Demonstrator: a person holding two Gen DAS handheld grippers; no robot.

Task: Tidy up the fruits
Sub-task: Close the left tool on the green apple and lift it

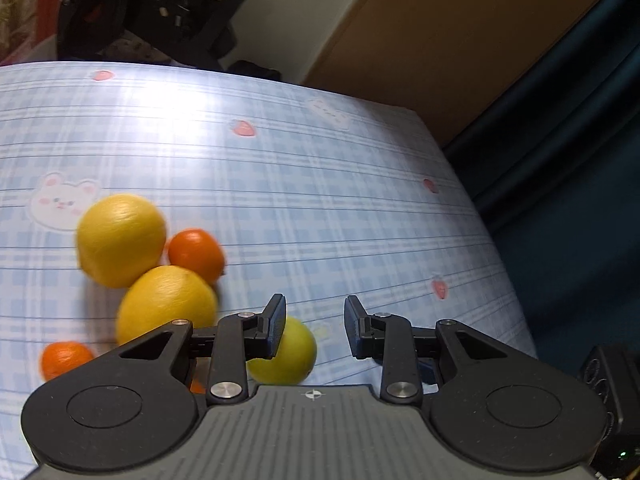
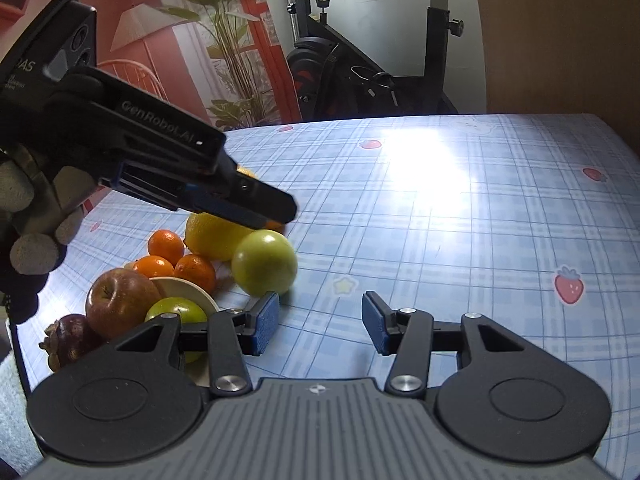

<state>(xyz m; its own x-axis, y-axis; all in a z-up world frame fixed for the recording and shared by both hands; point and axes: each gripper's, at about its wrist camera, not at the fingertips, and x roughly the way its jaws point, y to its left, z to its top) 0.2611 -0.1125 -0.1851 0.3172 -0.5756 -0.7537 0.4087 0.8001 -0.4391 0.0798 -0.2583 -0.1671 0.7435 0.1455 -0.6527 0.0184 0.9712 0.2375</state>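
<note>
bench (image 2: 440, 208) far edge cut off | fruit pile (image 2: 192, 264) partly hidden behind my tools | my left tool (image 1: 315, 328) slightly parted, empty | my right tool (image 2: 320, 326) released, left pad beside green apple (image 2: 264, 262)

I note a tabletop (image 2: 440, 208) in pale blue plaid with pink strawberry prints. Fruit colours: yellow lemon (image 2: 214, 238), green apple (image 2: 264, 266), orange tangerines (image 2: 166, 245), red apple (image 2: 120, 302), dark purple mangosteen (image 2: 70, 338). Cream plate (image 2: 186, 290). Claw pads (image 2: 268, 322) blue.
</note>
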